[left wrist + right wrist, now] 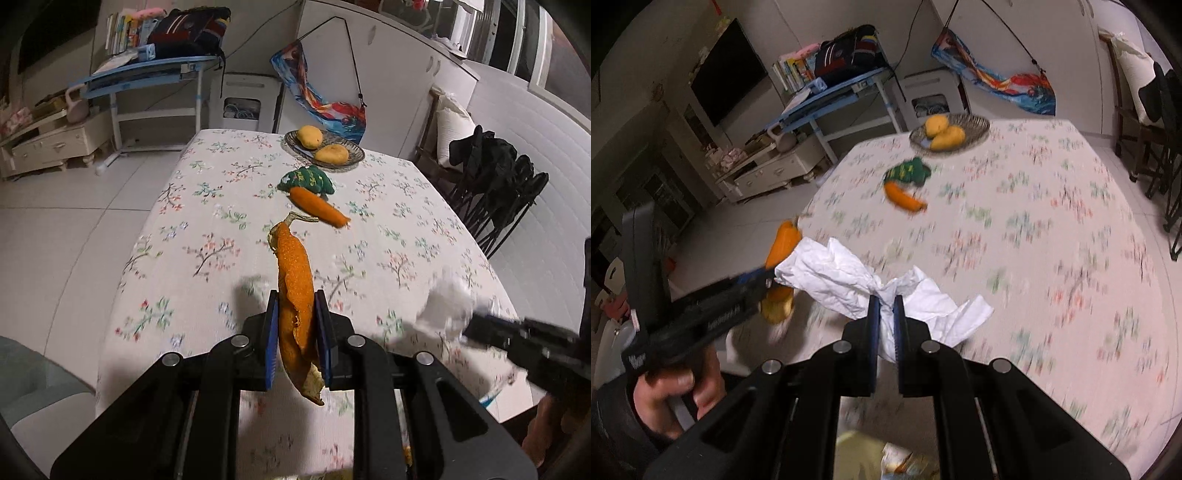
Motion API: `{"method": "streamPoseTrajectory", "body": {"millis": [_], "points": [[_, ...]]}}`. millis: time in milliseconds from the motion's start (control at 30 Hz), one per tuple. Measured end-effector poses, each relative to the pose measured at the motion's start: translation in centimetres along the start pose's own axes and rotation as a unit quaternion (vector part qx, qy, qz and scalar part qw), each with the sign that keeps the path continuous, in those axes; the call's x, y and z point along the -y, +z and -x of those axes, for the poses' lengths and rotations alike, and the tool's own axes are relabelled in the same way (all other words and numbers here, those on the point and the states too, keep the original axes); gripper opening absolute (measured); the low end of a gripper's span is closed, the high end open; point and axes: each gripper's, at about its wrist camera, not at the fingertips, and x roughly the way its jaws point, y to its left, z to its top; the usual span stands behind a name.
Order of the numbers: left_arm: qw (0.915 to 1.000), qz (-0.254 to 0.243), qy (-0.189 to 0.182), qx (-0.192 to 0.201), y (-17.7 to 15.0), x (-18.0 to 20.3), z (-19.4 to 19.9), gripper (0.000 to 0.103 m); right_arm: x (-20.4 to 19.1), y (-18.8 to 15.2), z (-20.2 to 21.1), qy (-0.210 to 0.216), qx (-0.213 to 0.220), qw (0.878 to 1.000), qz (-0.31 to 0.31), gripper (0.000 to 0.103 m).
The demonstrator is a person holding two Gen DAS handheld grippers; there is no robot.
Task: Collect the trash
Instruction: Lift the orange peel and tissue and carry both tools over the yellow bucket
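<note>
While both grippers are hanging above the flowered table, these lines are running from the left of each frame to the right.

Left gripper (296,295): sitting at lower centre of the left wrist view, its two blue-padded jaws pressing in on the orange peel; in the right wrist view it is reaching in from the lower left edge, blurred.

Orange peel (293,273): standing lengthwise between those jaws, its dry tip pointing up the frame and its ragged end drooping below the pads, clear of the cloth.

Table (207,206): filling the middle of both views under a white cloth with small flower sprigs.

Toy carrot (318,206): lying on the cloth just above the peel's tip in the left wrist view, green leafy top toward the upper left.

Woven tray (352,149): resting near the far table edge, upper centre, carrying two yellow mangoes (310,136).

Right gripper (885,306): sitting at lower centre of the right wrist view, jaws nipping the tissue; in the left wrist view it is showing blurred at the right edge.

White tissue (831,273): bunching out to both sides of the right jaws, crumpled, lifted off the cloth, overlapping the peel at frame left.
</note>
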Motion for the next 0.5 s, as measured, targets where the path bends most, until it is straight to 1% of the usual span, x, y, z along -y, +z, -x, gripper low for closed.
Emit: {"method": "streamPoseTrajectory", "body": {"millis": [333,500], "points": [[0.9998,-0.017,0.003,0.004,-3.5,0.6,3.4,0.018,-2.7,-6.7,2.2,0.02,-0.039,0.999,0.005,0.008],[0.9996,-0.028,0.003,0.007,-5.2,1.2,5.1,0.018,-3.4,-9.1,2.9,0.019,-0.055,0.998,0.006,0.008]]}}
